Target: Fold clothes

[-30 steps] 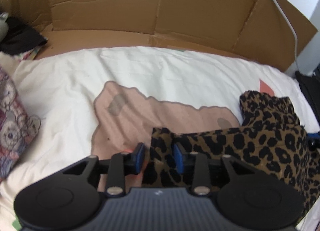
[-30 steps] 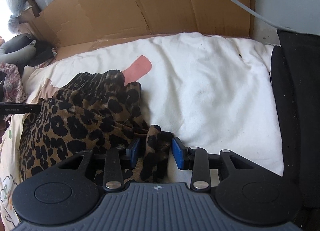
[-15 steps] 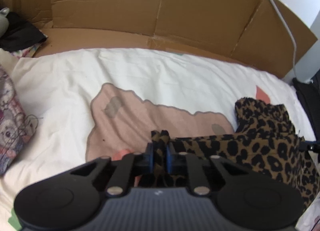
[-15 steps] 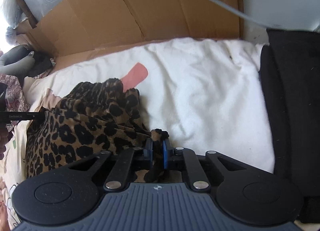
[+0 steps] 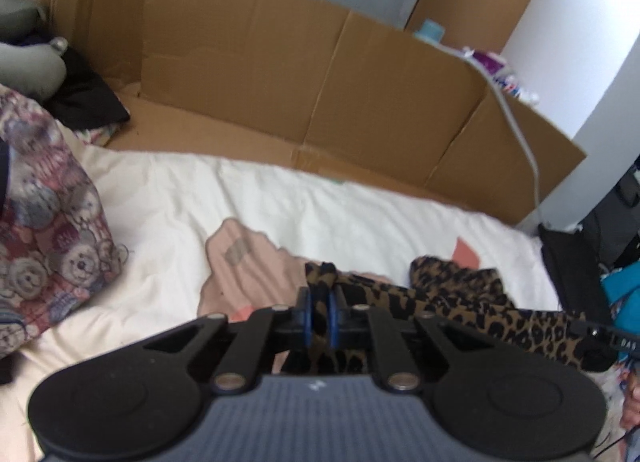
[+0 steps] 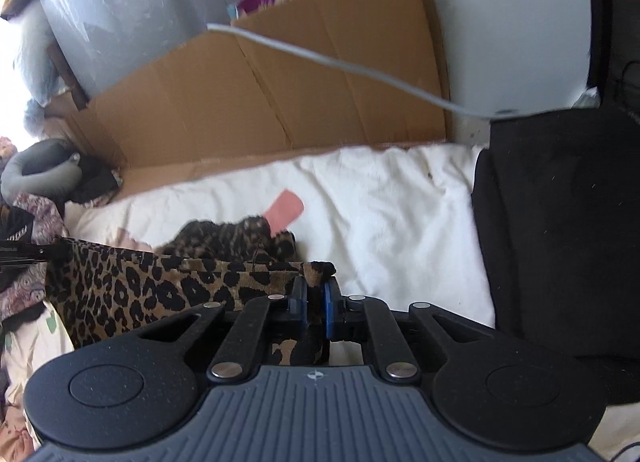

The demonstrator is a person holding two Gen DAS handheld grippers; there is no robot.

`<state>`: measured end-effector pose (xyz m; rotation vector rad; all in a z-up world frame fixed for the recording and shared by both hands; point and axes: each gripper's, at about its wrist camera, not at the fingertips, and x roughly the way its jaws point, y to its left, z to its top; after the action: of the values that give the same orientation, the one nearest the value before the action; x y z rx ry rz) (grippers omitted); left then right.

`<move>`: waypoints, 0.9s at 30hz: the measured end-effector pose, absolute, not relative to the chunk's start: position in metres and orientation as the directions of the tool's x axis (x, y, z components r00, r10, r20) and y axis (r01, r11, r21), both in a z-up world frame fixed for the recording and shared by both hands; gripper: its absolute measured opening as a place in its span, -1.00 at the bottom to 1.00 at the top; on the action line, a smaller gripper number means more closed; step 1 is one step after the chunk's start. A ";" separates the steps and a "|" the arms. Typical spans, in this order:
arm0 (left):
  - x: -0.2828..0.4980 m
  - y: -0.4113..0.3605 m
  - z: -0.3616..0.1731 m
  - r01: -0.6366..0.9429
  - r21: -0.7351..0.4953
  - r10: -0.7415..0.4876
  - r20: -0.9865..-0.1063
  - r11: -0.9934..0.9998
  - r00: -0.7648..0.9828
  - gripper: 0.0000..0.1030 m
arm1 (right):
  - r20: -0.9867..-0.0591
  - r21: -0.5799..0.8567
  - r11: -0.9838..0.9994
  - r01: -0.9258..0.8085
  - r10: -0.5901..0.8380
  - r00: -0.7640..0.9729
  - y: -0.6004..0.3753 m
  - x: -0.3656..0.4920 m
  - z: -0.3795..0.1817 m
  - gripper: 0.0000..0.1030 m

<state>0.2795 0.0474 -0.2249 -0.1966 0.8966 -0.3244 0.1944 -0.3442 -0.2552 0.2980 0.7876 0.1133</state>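
Observation:
A leopard-print garment (image 5: 472, 302) (image 6: 140, 286) hangs stretched between my two grippers above a white bedspread (image 5: 340, 214) (image 6: 380, 214). My left gripper (image 5: 319, 312) is shut on one corner of the garment, a tuft of cloth poking up between its blue pads. My right gripper (image 6: 315, 302) is shut on the opposite corner. The top edge runs taut between them, while a bunched part still rests on the bedspread. The tip of the other gripper shows at the right edge of the left view and at the left edge of the right view.
Flattened cardboard (image 5: 320, 74) (image 6: 280, 94) stands along the far side of the bed. A teddy-bear print cushion (image 5: 44, 230) lies left, a black cushion (image 6: 560, 222) right. A grey cable (image 6: 340, 62) hangs across. Dark clothes (image 5: 84, 102) and a grey neck pillow (image 6: 36, 174) lie at the far left.
Both grippers went from open around the garment's corners to shut on them, then rose and drew apart, lifting and stretching the cloth.

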 end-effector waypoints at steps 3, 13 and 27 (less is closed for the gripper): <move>0.276 0.049 -0.215 0.181 -0.305 -0.352 -0.729 0.935 0.588 -0.83 | -0.668 0.316 0.949 0.014 0.212 0.714 -0.346 0.191 -0.247 -0.88; 0.281 0.028 -0.193 0.204 -0.212 -0.294 -0.709 0.956 0.641 -0.83 | -0.666 0.279 0.959 0.043 0.161 0.729 -0.343 0.198 -0.226 -0.88; 0.321 0.010 -0.201 0.186 -0.158 -0.241 -0.740 0.970 0.628 -0.83 | -0.691 0.225 0.972 0.061 0.115 0.713 -0.340 0.237 -0.229 -0.88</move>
<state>0.3211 0.0101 -0.2009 -0.0686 0.8577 -0.2451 0.2370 -0.3401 -0.2292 0.2394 0.7782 0.0306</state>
